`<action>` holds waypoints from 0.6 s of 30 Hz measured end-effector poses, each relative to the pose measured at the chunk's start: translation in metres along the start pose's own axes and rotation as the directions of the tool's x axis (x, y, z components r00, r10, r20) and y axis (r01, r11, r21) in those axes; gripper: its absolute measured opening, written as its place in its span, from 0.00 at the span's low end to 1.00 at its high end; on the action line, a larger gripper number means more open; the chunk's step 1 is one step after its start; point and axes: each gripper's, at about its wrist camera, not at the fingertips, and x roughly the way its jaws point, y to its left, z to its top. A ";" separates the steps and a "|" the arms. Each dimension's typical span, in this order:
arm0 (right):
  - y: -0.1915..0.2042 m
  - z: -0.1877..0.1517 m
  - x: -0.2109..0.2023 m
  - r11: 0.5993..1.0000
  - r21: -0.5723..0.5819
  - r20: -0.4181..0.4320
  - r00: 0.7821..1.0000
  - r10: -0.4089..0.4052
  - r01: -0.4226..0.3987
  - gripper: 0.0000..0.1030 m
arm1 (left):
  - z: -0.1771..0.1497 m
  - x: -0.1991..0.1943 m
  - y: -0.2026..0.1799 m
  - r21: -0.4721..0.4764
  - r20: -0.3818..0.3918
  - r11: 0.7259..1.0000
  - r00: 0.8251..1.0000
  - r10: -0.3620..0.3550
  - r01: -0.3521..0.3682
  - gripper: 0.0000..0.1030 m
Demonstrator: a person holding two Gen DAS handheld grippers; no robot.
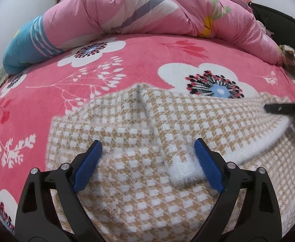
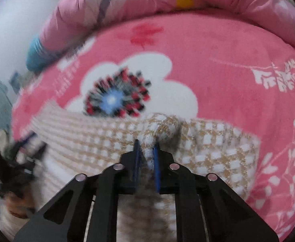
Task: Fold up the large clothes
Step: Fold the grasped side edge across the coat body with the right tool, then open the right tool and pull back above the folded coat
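While pinching a raised fold of the checked sweater (image 2: pixel 207 151) on the bed (image 1: pixel 143 64), right claw (image 2: pixel 146 157) clamped; left claw (image 1: pixel 148 149) gaping over the sleeve cuff (image 1: pixel 185 173) (nearer its right finger), holding nothing.

Soft, even indoor light fills both views, bright enough to show colours clearly, with no glare or hard highlights. Shadows are faint: a thin dark crease runs down a fold in the beige-and-white checked knitted garment (image 1: pixel 131 141). The left wrist view is mostly sharp, though the garment's weave smears slightly near the bottom. The right wrist view is heavily motion-blurred; the white flower print on the pink fleece bed cover (image 2: pixel 217 60) streaks, and the far left edge dissolves into dark smudges. Both pictures bulge with fisheye distortion, curving the bed into a dome, and black vignette rings the corners. The puffy pink patterned quilt (image 1: pixel 147 10) looks soft at the top.
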 end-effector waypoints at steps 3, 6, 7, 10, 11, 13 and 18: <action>-0.011 0.000 -0.013 0.998 0.056 -0.005 1.000 0.013 -0.013 0.30 | 0.001 -0.010 0.011 -0.021 0.025 0.998 0.998 -0.063 0.063 0.86; -0.009 0.000 -0.046 0.998 0.055 0.052 0.998 -0.037 0.035 0.33 | 0.009 -0.040 0.022 -0.014 0.159 0.993 0.980 -0.117 0.121 0.86; -0.001 0.000 -0.053 0.998 0.027 0.080 0.995 -0.059 0.057 0.34 | 0.014 -0.047 0.022 -0.004 0.195 0.990 0.971 -0.137 0.140 0.86; 0.026 0.004 -0.066 0.997 -0.063 0.142 0.989 -0.032 0.041 0.40 | 0.037 -0.059 0.011 0.026 0.258 0.977 0.943 -0.212 0.213 0.85; 0.038 0.006 -0.062 0.995 -0.096 0.139 0.990 -0.009 0.022 0.41 | 0.044 -0.055 0.003 0.037 0.251 0.972 0.939 -0.235 0.234 0.83; 0.055 0.008 -0.045 0.987 -0.151 0.126 0.992 -0.028 0.047 0.46 | 0.054 -0.034 -0.018 0.064 0.172 0.957 0.941 -0.291 0.284 0.78; 0.062 -0.013 0.003 0.965 -0.234 0.055 0.992 -0.110 0.120 0.47 | 0.035 0.033 -0.037 0.099 -0.087 0.967 0.970 -0.227 0.235 0.64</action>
